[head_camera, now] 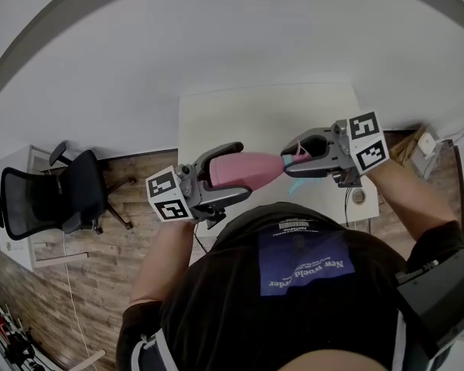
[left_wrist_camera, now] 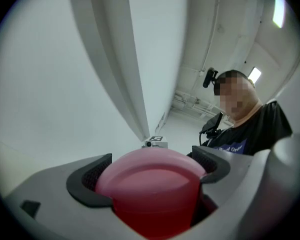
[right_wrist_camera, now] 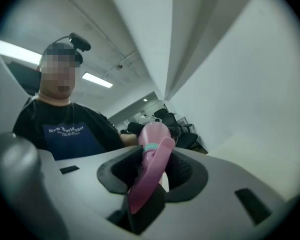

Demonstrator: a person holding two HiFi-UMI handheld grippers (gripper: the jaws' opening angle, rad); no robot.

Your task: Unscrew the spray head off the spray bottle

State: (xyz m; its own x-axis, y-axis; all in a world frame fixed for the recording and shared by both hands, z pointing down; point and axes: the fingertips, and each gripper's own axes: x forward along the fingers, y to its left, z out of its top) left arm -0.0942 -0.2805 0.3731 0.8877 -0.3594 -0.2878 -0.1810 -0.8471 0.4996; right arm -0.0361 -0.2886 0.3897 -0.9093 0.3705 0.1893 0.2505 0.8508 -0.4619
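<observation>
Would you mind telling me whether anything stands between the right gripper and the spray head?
Nothing visible does. The right gripper has its jaws shut directly on the spray head, while the left gripper clamps the bottle from the other end.

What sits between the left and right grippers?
The pink spray bottle bridges them: left gripper clamps its body, right gripper its spray head. Clearest in the head view.

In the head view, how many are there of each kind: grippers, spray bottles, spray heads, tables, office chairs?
grippers: 2, left gripper and right gripper
spray bottle: 1
spray head: 1
table: 1
office chair: 1
Total: 6
</observation>
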